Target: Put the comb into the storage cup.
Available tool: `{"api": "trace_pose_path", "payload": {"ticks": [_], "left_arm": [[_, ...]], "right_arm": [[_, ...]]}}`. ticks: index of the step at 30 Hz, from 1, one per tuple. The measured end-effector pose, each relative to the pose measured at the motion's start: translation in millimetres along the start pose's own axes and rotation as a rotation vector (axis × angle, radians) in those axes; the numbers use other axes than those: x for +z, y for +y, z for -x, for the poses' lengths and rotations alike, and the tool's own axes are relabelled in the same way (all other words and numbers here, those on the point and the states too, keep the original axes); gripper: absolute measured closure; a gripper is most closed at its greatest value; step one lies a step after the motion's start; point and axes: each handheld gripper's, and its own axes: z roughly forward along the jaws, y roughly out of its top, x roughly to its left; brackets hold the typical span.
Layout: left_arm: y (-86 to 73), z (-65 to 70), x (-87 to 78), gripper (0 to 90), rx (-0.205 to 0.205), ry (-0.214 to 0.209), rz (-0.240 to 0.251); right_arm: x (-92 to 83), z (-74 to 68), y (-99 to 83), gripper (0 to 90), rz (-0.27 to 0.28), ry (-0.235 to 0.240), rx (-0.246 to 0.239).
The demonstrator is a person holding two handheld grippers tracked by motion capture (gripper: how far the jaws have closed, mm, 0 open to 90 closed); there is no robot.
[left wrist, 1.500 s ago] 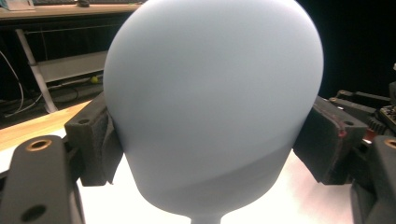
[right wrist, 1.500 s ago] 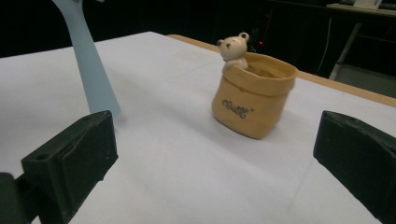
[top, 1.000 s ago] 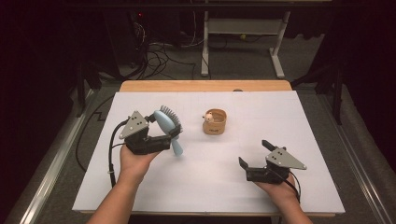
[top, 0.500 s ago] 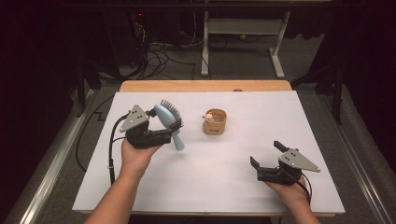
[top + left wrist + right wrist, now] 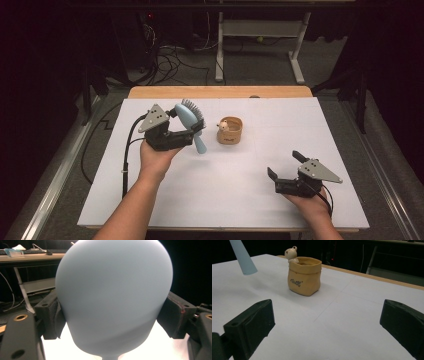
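Observation:
A light blue hairbrush is held up off the white table, head up, bristles facing the far right and handle pointing down. My left gripper is shut on its head; in the left gripper view the smooth blue back sits pressed between both black pads. A tan sack-shaped cup with a small bear figure on its rim stands mid-table, just right of the brush; the right gripper view has it ahead. My right gripper rests low at the front right, jaws wide open with nothing between them.
The white table cover spreads over a wooden top whose edge shows at the back. Beyond it are a dark floor with cables and a white desk frame.
My left hand has carried the brush up and to the right, closer to the tan cup. The right gripper has drifted slightly toward the front right, still open.

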Motion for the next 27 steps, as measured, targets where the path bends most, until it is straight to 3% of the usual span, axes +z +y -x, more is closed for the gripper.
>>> {"api": "trace_pose_path", "payload": {"ticks": [11,27], "left_arm": [[11.2,-0.4,5.5,20.3,-0.002,-0.003,0.021],[31.0,9.3,16.7,20.3,0.01,-0.03,0.038]], "right_arm": [[2.1,-0.6,0.1,0.4,0.0,0.006,0.002],[1.2,-0.2,1.1,0.4,0.008,-0.004,0.003]]}}
